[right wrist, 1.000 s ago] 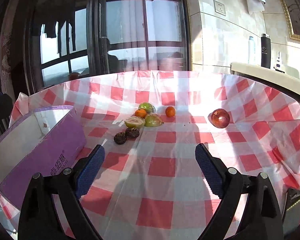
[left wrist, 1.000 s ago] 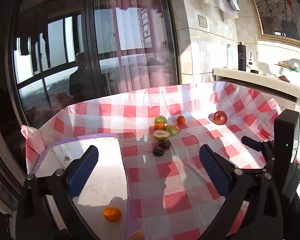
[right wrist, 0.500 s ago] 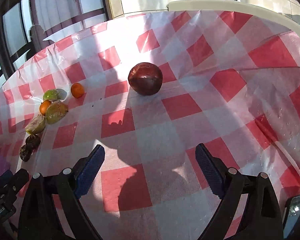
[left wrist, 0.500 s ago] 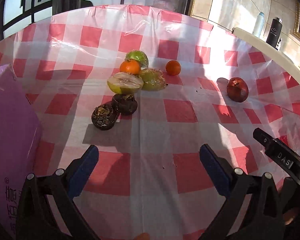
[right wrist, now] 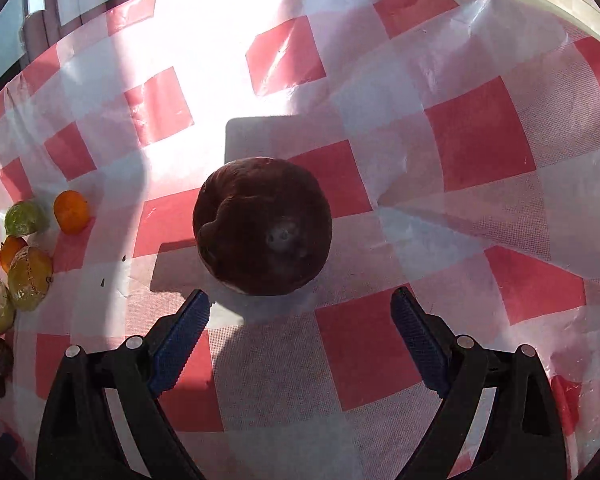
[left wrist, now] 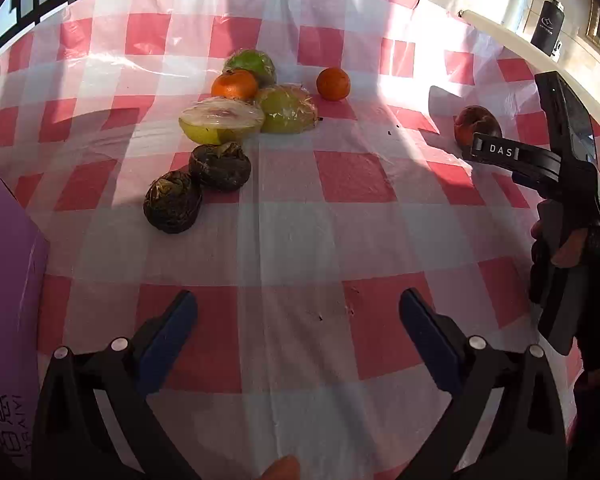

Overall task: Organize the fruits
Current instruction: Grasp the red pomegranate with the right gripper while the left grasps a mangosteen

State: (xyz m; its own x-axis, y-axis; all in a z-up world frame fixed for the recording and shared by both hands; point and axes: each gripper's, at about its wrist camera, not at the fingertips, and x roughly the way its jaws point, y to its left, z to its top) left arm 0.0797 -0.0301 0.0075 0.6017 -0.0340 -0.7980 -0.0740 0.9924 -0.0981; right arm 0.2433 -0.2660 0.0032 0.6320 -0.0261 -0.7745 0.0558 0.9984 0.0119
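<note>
Reach for the red fruit (right wrist: 262, 236): right gripper (right wrist: 300, 316) gapes empty just before it, left gripper (left wrist: 298, 320) likewise unclenched; next, straddle and squeeze.

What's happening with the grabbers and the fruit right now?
Both grippers open, empty. Right gripper lined up just short of dark red fruit. Nothing in the way.

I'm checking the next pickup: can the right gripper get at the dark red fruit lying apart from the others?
Probably yes. The right gripper has its jaws wide open with nothing between them, and the dark red fruit lies just ahead on the checked tablecloth, with nothing beside it.
</note>
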